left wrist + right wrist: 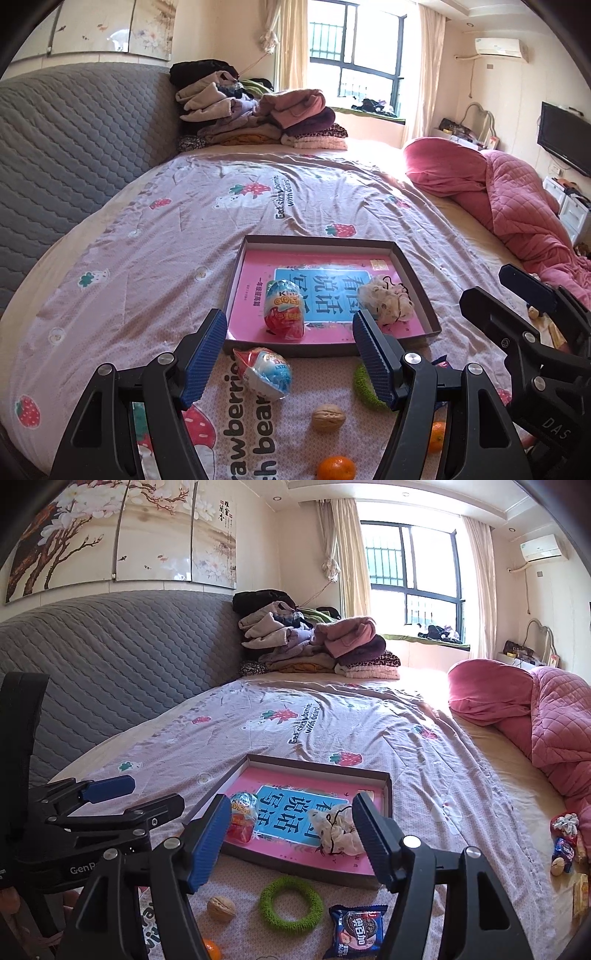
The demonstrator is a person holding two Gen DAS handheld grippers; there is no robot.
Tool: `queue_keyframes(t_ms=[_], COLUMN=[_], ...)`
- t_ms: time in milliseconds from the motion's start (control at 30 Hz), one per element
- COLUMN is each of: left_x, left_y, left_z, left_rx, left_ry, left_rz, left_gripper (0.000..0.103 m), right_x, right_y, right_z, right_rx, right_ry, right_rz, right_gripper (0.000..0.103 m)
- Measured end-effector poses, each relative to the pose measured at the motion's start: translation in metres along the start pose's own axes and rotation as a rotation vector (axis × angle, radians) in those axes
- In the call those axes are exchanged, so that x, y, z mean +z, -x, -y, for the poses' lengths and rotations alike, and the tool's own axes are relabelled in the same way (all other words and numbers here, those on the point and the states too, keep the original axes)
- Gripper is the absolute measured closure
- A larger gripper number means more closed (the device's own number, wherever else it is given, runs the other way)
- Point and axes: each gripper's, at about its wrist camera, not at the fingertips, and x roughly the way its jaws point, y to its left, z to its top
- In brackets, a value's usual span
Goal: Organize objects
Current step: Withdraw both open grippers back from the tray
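Note:
A shallow box tray (317,240) lies on the bed with a pink book flat inside it. On the book rest a foil-wrapped toy egg (284,310) and a white scrunchie (386,299). In front of the tray lie a second toy egg (264,373), a walnut (328,417), a green ring (290,904), a biscuit packet (356,934) and a mandarin (336,468). My left gripper (289,318) hovers open above the second egg. My right gripper (291,801) hovers open near the tray's front edge, the scrunchie (338,830) just beyond its right finger. Neither holds anything.
A pile of folded clothes (258,114) sits at the bed's far end by the grey headboard (74,147). A pink quilt (517,199) is bunched along the right side. Small snacks and another walnut (557,866) lie at the right edge. A second mandarin (437,435) shows behind my left gripper's right finger.

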Motion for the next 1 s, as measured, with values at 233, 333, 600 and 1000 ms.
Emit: queue_keyframes(t_ms=[233,333,600,1000], left_x=[-0.011,-0.016,-0.031,-0.053], left_y=[0.007,0.008,0.007,0.005], left_z=[0.002,0.002,0.01,0.012], left_rx=[-0.017,-0.014,-0.032,-0.038], left_ry=[-0.002,-0.008,-0.039,-0.064], left_rz=[-0.007,-0.013,-0.038,-0.074], left_gripper=[0.031,0.031,0.031,0.031], right_x=[-0.01,-0.015,-0.027,-0.048], right_y=[0.012,0.016,0.024,0.028], right_z=[0.004,0.004,0.004,-0.002], right_rx=[-0.004,-0.001,-0.009,-0.008], right_ry=[-0.01,-0.014,-0.019,-0.012], right_rz=[0.008,0.006,-0.002,-0.029], right_gripper=[0.032,0.032,0.032,0.032])
